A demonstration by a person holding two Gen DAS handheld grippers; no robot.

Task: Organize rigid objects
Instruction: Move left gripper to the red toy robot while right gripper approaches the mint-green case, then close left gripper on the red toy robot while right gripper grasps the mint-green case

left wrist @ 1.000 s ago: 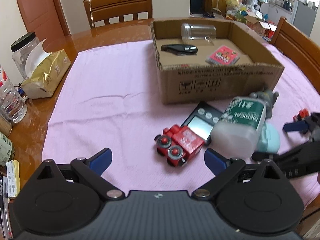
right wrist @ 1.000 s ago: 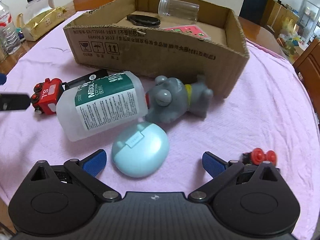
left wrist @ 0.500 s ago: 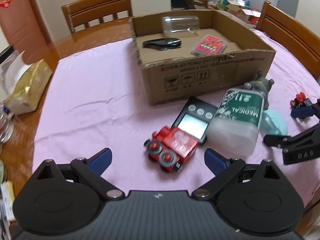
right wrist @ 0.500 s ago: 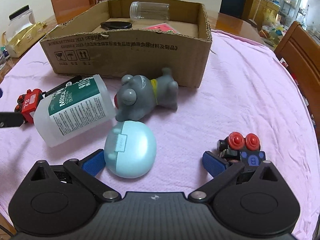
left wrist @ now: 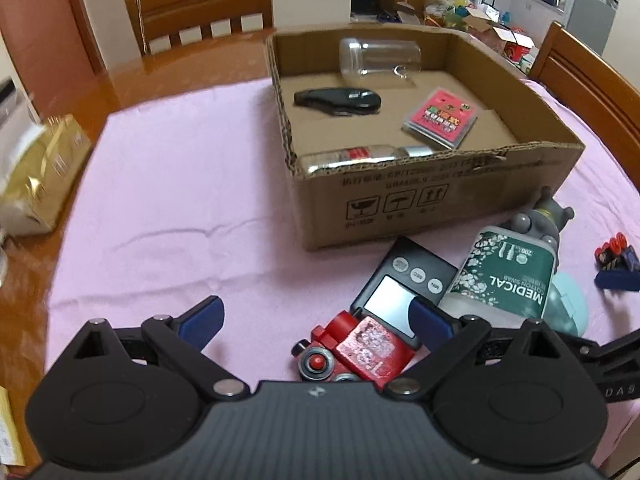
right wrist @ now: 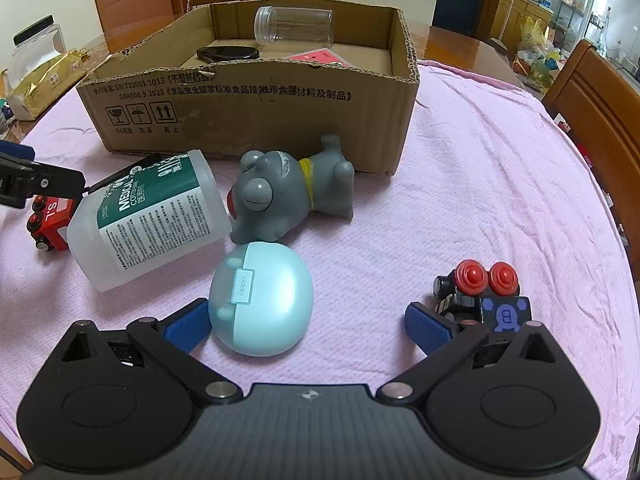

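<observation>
Two wide-apart grippers (left wrist: 316, 320) (right wrist: 308, 324) over scattered toys (right wrist: 292, 196)

Both wrist views look low and close across the table; each shows the cardboard box (left wrist: 436, 196).

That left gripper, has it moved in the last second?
Yes. The left gripper has come forward and down toward the red toy train, which now lies between its open fingers; the cardboard box looms larger.

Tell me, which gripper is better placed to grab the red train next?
Left. The left gripper is open with the red train low between its fingers. The right gripper sits far across the cloth, by the blue case.
</observation>
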